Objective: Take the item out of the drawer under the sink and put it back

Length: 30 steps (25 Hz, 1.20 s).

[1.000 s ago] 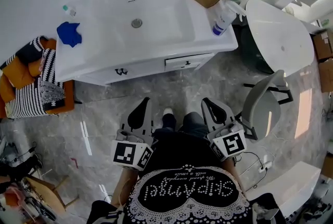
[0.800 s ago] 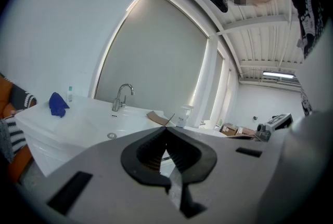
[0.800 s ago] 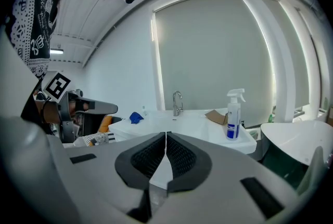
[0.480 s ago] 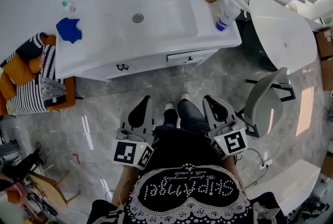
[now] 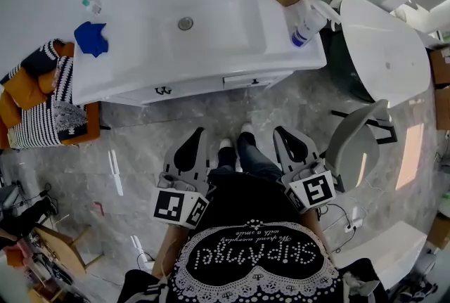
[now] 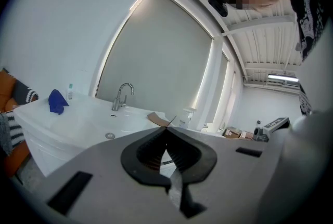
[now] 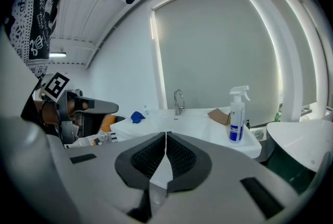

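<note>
Though tight together and empty, left claw (image 5: 196, 133) and right claw (image 5: 278, 131) toward drawer (image 5: 254, 81), its length crosswise.

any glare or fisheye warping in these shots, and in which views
Head view: the sink edge bows, and bright streaks glare off the floor. Left gripper view: heavy fisheye, dark corners, curved window. Right gripper view: same warp, spray bottle crisp.
</note>
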Tool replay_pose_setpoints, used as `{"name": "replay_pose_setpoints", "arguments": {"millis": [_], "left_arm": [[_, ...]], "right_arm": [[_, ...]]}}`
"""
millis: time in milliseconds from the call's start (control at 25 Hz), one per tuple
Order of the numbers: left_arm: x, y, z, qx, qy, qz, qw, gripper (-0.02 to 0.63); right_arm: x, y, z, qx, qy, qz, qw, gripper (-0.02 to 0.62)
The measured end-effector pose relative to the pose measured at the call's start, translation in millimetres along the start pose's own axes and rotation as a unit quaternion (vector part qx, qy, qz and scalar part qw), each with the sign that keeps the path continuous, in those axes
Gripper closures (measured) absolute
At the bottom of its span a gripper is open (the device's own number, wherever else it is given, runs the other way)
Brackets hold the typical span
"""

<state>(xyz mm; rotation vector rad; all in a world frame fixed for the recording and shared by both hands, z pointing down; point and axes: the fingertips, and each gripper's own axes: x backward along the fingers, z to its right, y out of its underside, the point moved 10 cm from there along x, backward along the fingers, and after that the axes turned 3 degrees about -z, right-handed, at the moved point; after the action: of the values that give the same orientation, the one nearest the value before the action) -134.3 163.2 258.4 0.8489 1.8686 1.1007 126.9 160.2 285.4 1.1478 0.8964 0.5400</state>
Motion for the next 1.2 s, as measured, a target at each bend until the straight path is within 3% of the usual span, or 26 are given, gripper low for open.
{"name": "replay_pose_setpoints", "arguments": {"millis": [760, 1200], "left_arm": [[-54.2, -13.5, 32.3, 0.013, -0.025, 0.046, 0.9985, 0.601], [-53.9, -21.7, 35.4, 0.005, -0.026, 0.050, 0.9984, 0.601]], "right_arm": [[-10.0, -15.1, 88.1, 0.028, -0.011, 0.008, 1.000, 0.575], [-11.7, -13.3, 87.2, 0.018, -0.017, 0.009, 1.000, 0.575]]}}
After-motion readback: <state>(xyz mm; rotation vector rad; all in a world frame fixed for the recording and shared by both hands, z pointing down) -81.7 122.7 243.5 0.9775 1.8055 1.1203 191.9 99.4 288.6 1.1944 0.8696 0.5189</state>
